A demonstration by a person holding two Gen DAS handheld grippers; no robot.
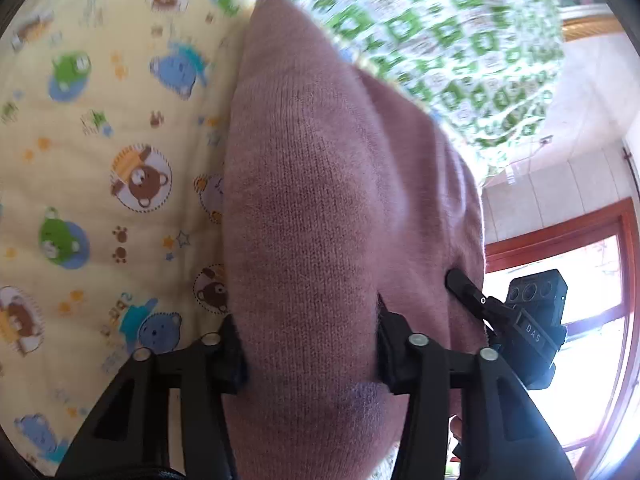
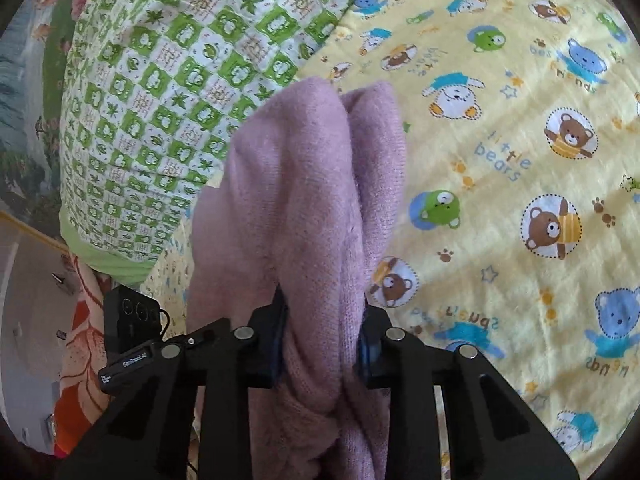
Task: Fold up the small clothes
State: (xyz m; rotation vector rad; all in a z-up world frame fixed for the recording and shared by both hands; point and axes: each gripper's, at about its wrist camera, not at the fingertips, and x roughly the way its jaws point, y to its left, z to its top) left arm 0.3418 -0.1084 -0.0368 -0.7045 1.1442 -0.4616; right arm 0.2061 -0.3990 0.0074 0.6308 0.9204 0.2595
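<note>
Over yellow bear-print bedding point(image 2: 500, 184), both grippers' fingers point(image 1: 394, 354) point(image 2: 370, 344) pinch pink knitwear point(image 2: 296, 200).

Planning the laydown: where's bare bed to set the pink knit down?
Free: yellow bear-print sheet on the right gripper's side, and beside the left gripper in its view. Crowded: the green checked quilt bunched behind the pink knit.

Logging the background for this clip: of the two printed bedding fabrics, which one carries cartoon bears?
The yellow sheet, printed with bears, frogs and "little bears" lettering. The other, a green-and-white checked quilt, shows only leaf and square motifs. Both claws grip the pink knit garment above it.
</note>
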